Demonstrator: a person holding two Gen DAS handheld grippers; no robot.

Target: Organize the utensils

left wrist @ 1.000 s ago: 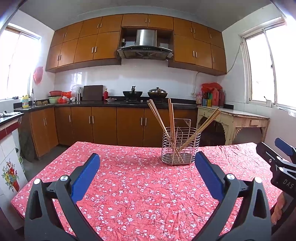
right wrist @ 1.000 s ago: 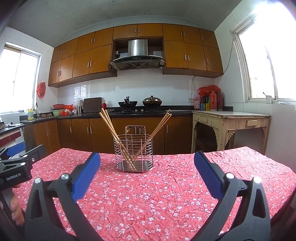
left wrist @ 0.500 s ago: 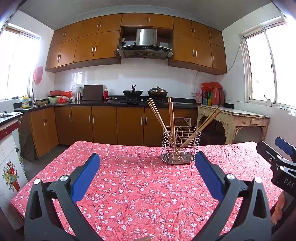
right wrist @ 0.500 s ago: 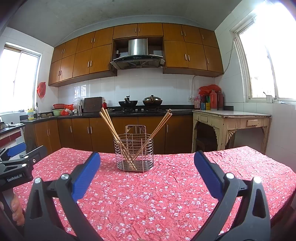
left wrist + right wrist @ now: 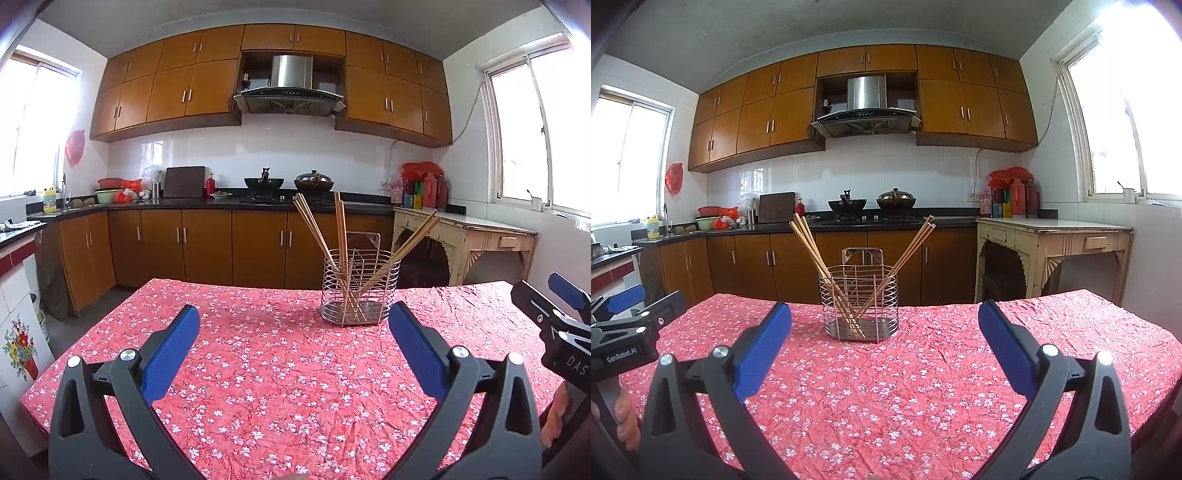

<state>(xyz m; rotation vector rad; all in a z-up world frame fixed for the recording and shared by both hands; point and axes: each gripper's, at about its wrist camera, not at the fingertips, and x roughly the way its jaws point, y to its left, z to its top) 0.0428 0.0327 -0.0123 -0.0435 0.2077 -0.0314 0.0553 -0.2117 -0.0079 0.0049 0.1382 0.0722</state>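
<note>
The left claw (image 5: 293,325) is held low over the near part of the bench (image 5: 258,369), level and pointing toward the far edge, its blue fingers (image 5: 170,354) spread wide apart with nothing between them. The right claw (image 5: 884,325) sits in much the same pose — low, level, fingers (image 5: 1004,350) wide apart and gripping nothing — and each claw shows at the edge of the other's view, side by side. On the red floral cloth, toward the far edge of the bench, stands a wire utensil holder (image 5: 860,302), upright, with dividers inside. It holds wooden chopsticks (image 5: 812,254) — one bunch leaning left, another (image 5: 912,243) leaning right, and in the left wrist view a pair standing nearly straight. The holder sits well apart from both claws.
</note>
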